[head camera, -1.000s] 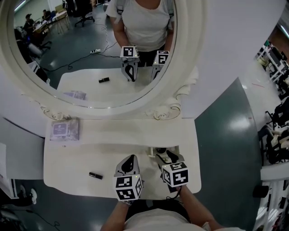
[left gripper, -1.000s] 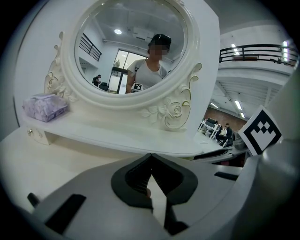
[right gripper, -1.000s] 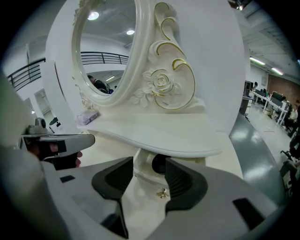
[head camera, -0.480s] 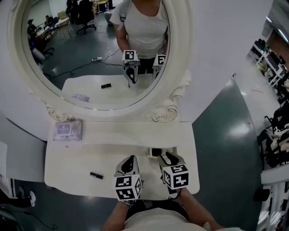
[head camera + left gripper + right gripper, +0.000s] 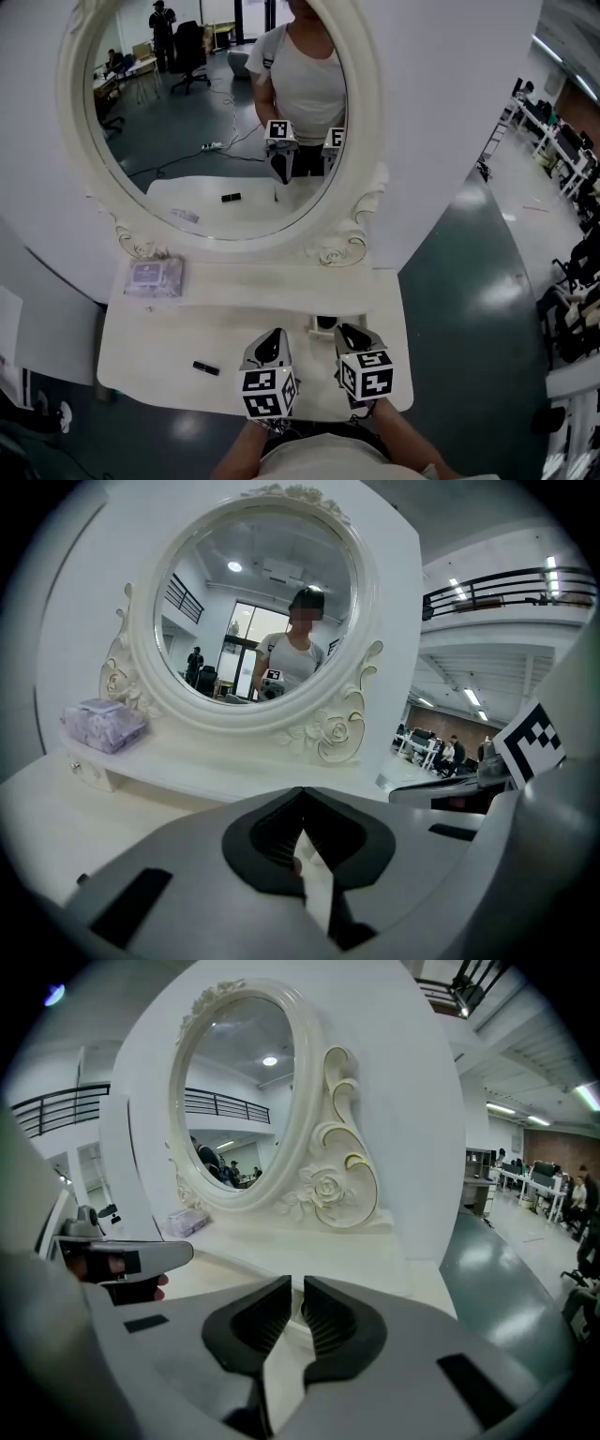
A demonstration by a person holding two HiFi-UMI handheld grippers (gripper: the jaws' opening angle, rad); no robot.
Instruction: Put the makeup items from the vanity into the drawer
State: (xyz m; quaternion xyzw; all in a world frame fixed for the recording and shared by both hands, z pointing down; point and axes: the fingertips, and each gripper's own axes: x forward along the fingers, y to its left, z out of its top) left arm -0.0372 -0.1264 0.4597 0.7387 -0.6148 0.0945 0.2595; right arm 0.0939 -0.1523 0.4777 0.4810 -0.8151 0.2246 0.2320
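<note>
Makeup on the vanity top (image 5: 150, 342), head view: a small black tube (image 5: 205, 368) lies well below the mirror (image 5: 220, 122), toward its left. A lavender packet (image 5: 155, 277) sits just under the mirror's lower-left rim. A small dark item (image 5: 325, 322) rests below the mirror's right scroll, just ahead of the right gripper (image 5: 352, 339). The left gripper (image 5: 269, 349) hangs beside it, below the mirror's middle. No open drawer shows.

Left gripper view: its jaws meet at the tips and hold nothing. The packet sits under the mirror's left rim.

Right gripper view: its jaws have just been closing and stand a narrow slit apart. Only bare tabletop shows between them, so I judge that no item is caught. To do the pickup well, spread the jaws again, lower them squarely over the dark item, close on its middle, and lift only once the hold is firm.

Writing: the packet's label is too small to read, and the 2 marker cubes (image 5: 265, 392) carry patterns only.
</note>
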